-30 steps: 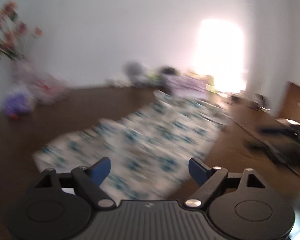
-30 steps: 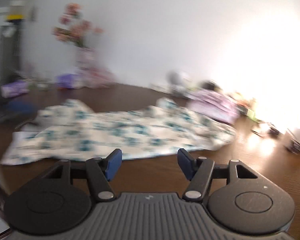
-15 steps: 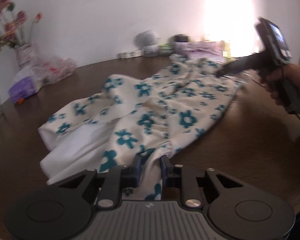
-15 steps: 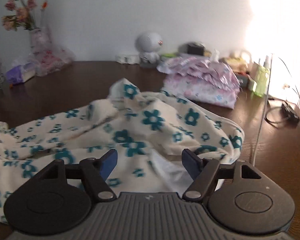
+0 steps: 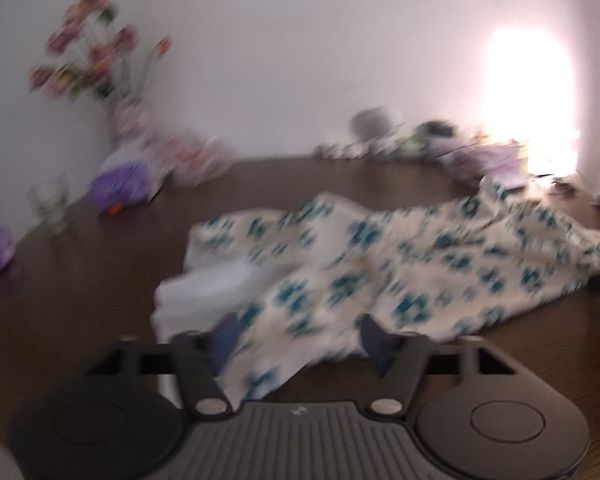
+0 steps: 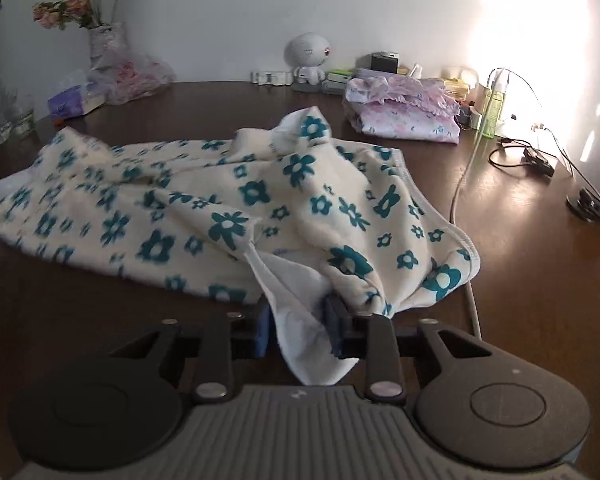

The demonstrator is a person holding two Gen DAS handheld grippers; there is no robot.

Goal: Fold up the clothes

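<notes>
The flowered garment (image 6: 260, 200) lay crumpled on the table (image 6: 520, 280) ahead of both tongs. The right tongs (image 6: 298, 326) were closing on its white hem; the left tongs (image 5: 296, 340) were opening, cloth loose between them — best regrip a matching edge before lifting.

My left view is smeared with motion blur; my right is sharp. Glare whitens the wall (image 6: 540, 32) at right.
</notes>
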